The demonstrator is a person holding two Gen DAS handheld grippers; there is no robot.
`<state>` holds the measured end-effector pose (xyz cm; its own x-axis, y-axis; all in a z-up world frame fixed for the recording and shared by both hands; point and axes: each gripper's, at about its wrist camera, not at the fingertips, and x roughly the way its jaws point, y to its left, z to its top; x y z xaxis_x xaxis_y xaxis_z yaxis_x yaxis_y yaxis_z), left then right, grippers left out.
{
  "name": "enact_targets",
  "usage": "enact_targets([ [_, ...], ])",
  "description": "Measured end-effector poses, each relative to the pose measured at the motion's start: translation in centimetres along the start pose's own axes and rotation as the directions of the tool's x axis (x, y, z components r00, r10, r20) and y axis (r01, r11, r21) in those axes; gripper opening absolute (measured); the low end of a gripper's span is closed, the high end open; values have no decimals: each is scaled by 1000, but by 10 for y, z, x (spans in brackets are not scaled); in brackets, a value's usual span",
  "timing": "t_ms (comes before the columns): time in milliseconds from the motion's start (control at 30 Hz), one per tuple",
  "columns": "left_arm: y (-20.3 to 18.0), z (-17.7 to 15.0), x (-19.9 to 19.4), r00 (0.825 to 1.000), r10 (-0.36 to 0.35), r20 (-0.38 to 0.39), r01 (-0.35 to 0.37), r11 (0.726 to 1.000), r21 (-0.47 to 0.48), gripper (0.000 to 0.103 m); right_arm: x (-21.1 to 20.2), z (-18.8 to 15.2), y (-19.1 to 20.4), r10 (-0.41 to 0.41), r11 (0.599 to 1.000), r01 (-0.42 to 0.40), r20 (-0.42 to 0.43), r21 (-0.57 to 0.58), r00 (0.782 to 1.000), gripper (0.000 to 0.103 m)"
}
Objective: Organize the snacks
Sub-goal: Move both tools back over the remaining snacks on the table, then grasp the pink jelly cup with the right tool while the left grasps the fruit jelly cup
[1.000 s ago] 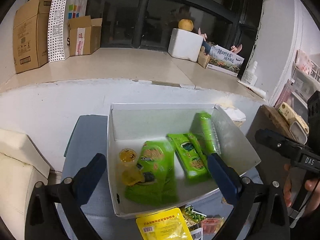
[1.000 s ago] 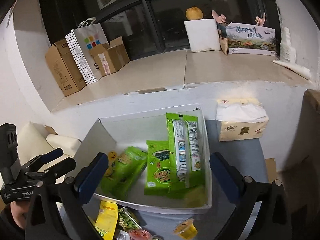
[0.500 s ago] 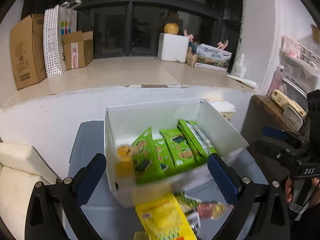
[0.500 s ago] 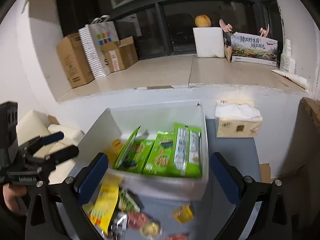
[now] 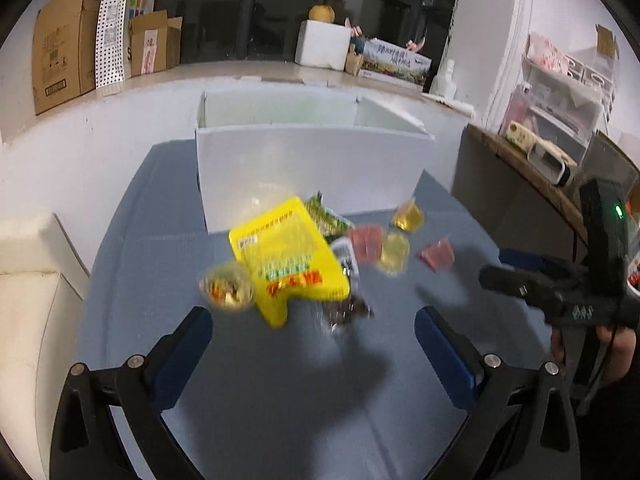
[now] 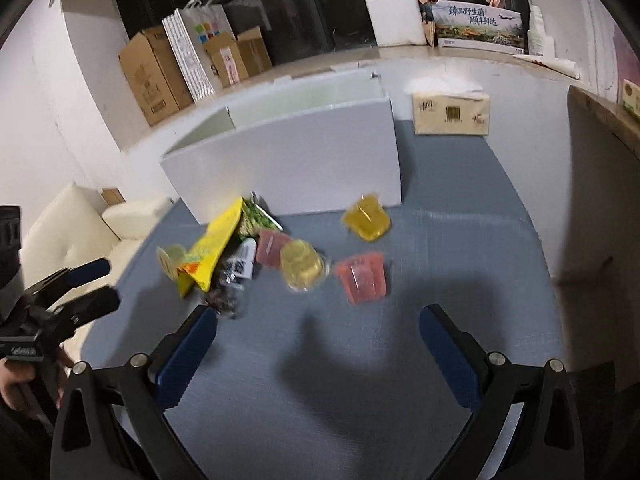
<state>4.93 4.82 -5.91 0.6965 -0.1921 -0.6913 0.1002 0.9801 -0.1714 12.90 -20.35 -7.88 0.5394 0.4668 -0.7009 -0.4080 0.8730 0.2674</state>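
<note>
- A cream cushion sits at the far left, beside the blue-grey table.
- The left gripper hangs over the near part of the table with its blue-padded jaws spread wide and nothing between them (the right wrist view shows it from the side, also gaping, gripped by a hand).
- A small round cup with orange and yellow contents lies at the left edge of the snack pile, touching the yellow packet.
- The yellow packet lies flat on top of the pile, covering part of a green packet behind it and a dark, shiny wrapper on its near right side.
- The white box stands upright behind the pile, its open top turned away from both cameras; what it holds cannot be told from here.
- Just right of the pile lie a pink jelly cup and a pale yellow jelly cup, touching one another.
- Another yellow jelly cup sits close to the box's front wall, and a second pink jelly cup lies nearer, apart from it.
- The right gripper is likewise wide open and empty, above bare table in front of the jelly cups.
- A tissue pack rests on the table to the right of the box.
</note>
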Motion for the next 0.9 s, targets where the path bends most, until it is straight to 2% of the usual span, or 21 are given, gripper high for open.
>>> enact_targets([
  [100, 8, -3, -2, 1000, 9, 4, -9, 1000, -28, 103, 12, 5, 1, 1, 1000, -2, -15, -17, 1000, 103],
  [233, 19, -4, -1, 1000, 21, -2, -21, 998, -60, 103, 39, 19, 1, -44, 998, 41, -46, -52, 998, 103],
  [433, 23, -10, 3, 1000, 17, -21, -18, 997, -72, 103, 80, 32, -12, -58, 998, 55, -134, -27, 989, 103],
  [467, 24, -11, 4, 1000, 15, -23, -17, 997, -75, 103, 81, 31, -14, -44, 999, 42, -133, -12, 990, 99],
  [533, 26, -13, 6, 999, 21, -33, -23, 996, -81, 103, 83, 28, -18, -29, 1000, 31, -138, 8, 990, 73],
  [567, 27, -14, 7, 999, 23, -37, -26, 996, -85, 103, 82, 26, -19, -62, 998, 62, -137, -5, 989, 52],
  [600, 28, -15, 8, 999, 24, -39, -28, 996, -89, 103, 80, 25, -19, -82, 997, 80, -130, -18, 988, 49],
  [667, 30, -16, 9, 999, 24, -40, -28, 995, -94, 103, 77, 22, -23, -38, 999, 39, -127, 8, 991, 49],
  [900, 40, -8, 16, 998, 49, -32, -51, 996, -69, 103, 48, 19, -20, 5, 999, -3, -65, 33, 998, 49],
])
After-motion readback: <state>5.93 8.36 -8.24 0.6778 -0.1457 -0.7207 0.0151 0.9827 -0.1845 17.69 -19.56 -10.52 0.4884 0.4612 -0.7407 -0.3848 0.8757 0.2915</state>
